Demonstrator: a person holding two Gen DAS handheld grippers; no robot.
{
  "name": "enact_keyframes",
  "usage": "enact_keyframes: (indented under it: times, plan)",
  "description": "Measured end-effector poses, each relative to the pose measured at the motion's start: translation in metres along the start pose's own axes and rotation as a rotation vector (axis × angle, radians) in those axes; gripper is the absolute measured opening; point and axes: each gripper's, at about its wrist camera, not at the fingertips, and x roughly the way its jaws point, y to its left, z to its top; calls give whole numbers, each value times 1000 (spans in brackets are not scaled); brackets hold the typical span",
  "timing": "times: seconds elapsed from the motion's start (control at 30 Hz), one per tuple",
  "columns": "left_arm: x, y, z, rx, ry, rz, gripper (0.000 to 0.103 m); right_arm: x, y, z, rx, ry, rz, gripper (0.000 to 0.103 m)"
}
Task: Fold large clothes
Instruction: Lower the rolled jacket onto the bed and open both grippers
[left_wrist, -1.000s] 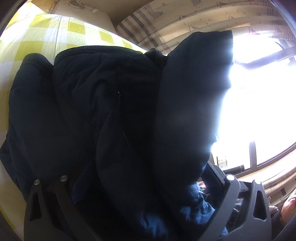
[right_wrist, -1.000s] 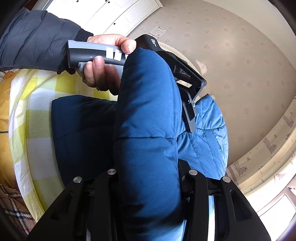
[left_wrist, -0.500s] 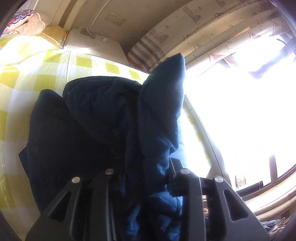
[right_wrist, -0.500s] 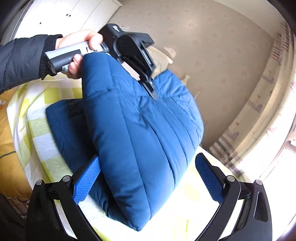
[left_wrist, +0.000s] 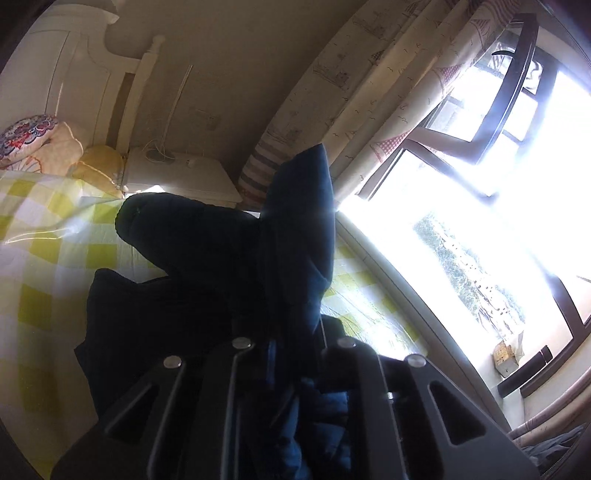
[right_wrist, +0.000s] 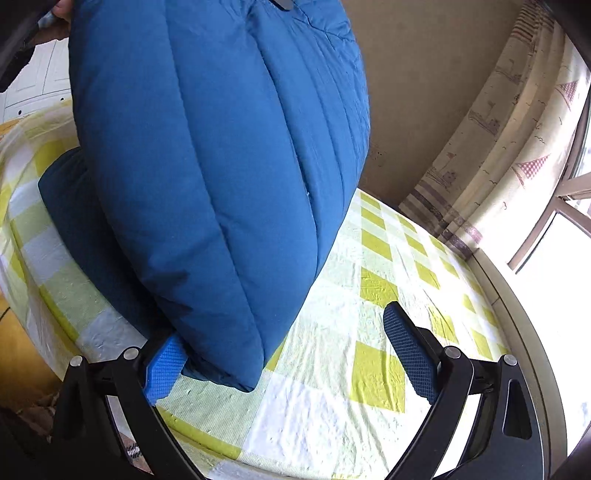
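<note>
puffer jacket mid-fold on the bed

my left claw pinches the blue puffer jacket; right claw spread but closing, hem by its left pad.

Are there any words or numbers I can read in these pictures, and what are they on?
None can be read.
The small box on the windowsill may have printing, but it is too small and washed out by glare.
The curtain shows only drawn boats and birds, no letters.
The blue jacket and the checked bed sheet show no label or writing.
</note>
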Motion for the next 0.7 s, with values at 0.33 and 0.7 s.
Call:
enact_keyframes:
  times: [0.33, 0.7]
  plan:
    - [3, 124, -55, -289, -7, 71, 12, 6, 6, -4, -26, 20, 23, 91]
    - [18, 177, -83, -341, -31, 64, 14, -12, -3, -4, -38, -17, 158, 92]
